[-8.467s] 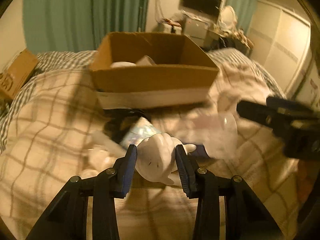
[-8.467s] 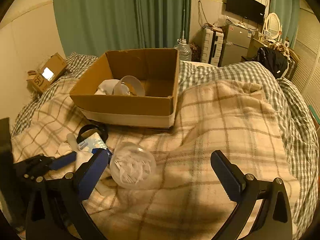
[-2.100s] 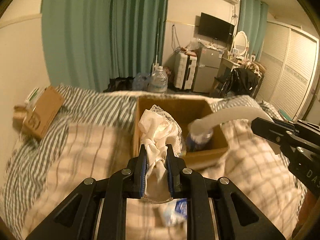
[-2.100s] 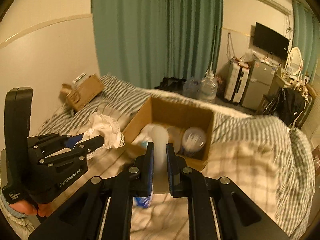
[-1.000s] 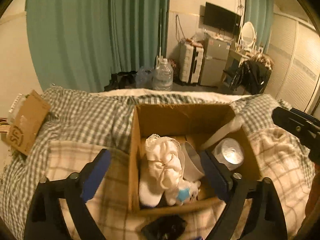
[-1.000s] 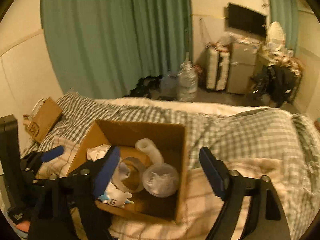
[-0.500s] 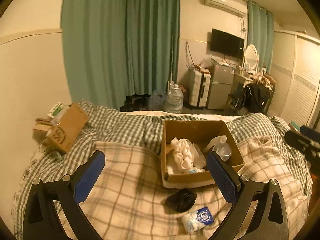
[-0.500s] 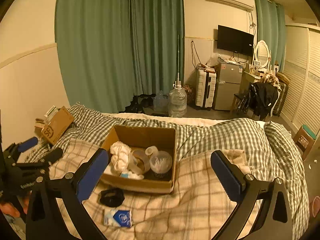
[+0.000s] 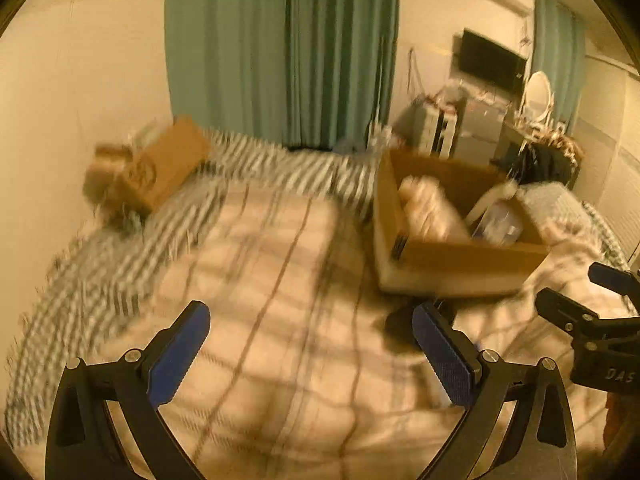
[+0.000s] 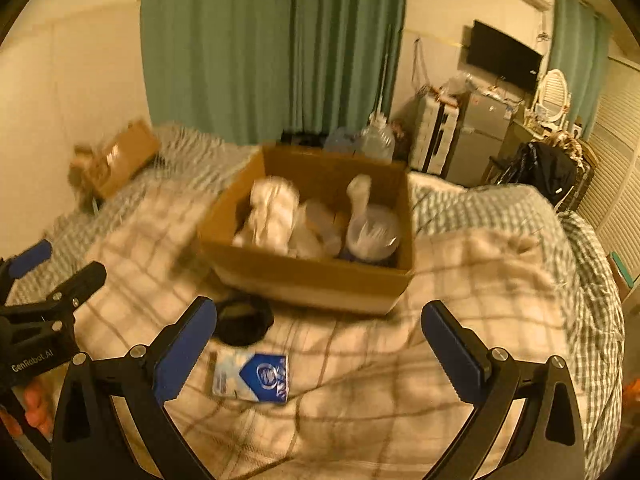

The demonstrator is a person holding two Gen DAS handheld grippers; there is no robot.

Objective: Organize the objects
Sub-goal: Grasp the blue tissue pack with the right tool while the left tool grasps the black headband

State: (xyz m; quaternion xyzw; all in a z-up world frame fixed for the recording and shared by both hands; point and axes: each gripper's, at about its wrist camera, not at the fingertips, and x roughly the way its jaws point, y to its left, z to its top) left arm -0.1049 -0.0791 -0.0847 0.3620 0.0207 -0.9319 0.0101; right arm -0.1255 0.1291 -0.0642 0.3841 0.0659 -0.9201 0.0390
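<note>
Cardboard box [image 10: 320, 276] sits on the plaid blanket [image 10: 460, 320], holding white cloth [image 10: 272, 216] and a clear round container [image 10: 372, 236]. Just in front of the box: black object [image 10: 242, 318]; nearer still, blue-and-white packet [image 10: 252, 376], print unreadable. Left gripper [image 9: 308, 352] spread, empty; casing reads "GenRobot.AI". Right gripper [image 10: 316, 352] spread, empty.

Cream plaid blanket [image 10: 460, 280] with brown lines, green-checked quilt [image 10: 500, 208] (far right) — brown cardboard box [image 10: 312, 276], blue-and-white packet [image 10: 252, 376], teal curtains [image 10: 272, 48].
</note>
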